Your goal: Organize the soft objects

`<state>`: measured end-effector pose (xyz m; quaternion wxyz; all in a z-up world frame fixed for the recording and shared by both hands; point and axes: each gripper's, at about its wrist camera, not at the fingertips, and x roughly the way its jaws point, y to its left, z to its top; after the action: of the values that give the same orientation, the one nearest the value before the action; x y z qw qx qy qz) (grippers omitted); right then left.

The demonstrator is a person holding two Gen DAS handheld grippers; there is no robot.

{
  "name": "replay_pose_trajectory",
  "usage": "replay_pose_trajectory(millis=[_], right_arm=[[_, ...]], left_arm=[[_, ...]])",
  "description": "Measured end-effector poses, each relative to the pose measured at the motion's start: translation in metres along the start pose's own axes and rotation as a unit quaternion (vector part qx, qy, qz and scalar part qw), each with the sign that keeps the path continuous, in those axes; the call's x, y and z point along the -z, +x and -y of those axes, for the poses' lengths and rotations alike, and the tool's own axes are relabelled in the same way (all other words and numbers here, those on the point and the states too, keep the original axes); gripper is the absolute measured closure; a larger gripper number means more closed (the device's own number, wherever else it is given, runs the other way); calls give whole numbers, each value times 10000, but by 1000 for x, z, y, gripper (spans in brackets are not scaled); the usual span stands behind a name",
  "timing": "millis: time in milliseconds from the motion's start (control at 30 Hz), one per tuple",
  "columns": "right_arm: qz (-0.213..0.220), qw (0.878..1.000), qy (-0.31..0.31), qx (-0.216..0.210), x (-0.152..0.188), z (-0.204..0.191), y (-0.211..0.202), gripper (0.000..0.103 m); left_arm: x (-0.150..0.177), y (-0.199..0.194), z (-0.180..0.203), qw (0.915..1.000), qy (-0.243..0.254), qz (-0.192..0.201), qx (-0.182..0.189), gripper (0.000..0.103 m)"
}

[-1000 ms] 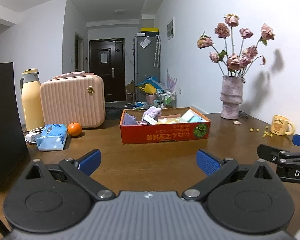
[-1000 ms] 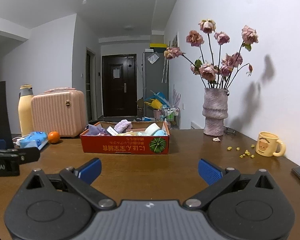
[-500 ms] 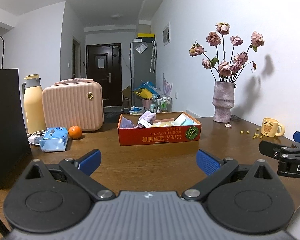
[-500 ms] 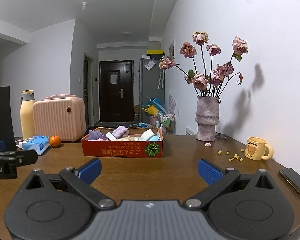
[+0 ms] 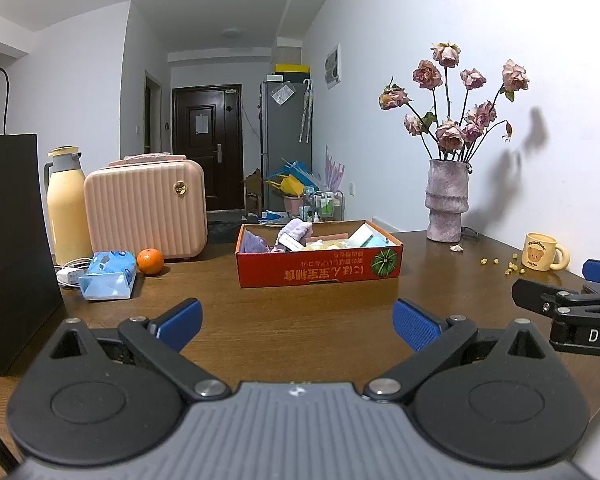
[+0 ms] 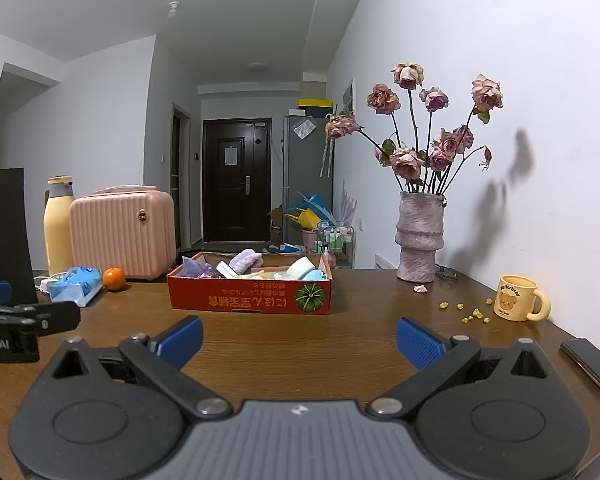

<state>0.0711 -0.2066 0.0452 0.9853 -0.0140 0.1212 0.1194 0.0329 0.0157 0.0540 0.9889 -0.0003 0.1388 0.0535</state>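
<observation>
Both grippers — left gripper (image 5: 296, 320) and right gripper (image 6: 298, 338) — gape wide, empty; best approach the red box (image 6: 250, 294) mid-table squarely, picking one soft item.

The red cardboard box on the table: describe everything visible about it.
The red cardboard box is a shallow, open-topped tray that sits flat on the brown wooden table, ahead of both open grippers and untouched by either. Its front wall carries yellow printed characters, seemingly upside down, and a green pumpkin picture at its right end. Inside lie soft things: purple cloths, pale yellow pieces and light blue ones. Nothing leans against its outside.
</observation>
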Motion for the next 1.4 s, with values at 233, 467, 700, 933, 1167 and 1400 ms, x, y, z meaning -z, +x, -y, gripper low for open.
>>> replay_pose_trajectory(millis=[233, 467, 700, 933, 1167, 1400], right_arm=[[-1, 10000, -5, 3, 0, -1, 1, 0], [-2, 10000, -7, 3, 0, -2, 1, 0], [-2, 10000, -8, 3, 0, -2, 0, 0], [-4, 10000, -11, 3, 0, -2, 1, 0], [-5, 10000, -13, 4, 0, -2, 1, 0], [-25, 10000, -19, 1, 0, -3, 2, 0]], left_arm=[[2, 0, -1, 10000, 8, -10, 9, 0], [3, 0, -1, 10000, 15, -2, 11, 0], [3, -1, -1, 10000, 17, -1, 14, 0], [3, -1, -1, 10000, 20, 0, 15, 0], [4, -1, 0, 10000, 26, 14, 15, 0], [3, -1, 3, 10000, 77, 8, 11, 0]])
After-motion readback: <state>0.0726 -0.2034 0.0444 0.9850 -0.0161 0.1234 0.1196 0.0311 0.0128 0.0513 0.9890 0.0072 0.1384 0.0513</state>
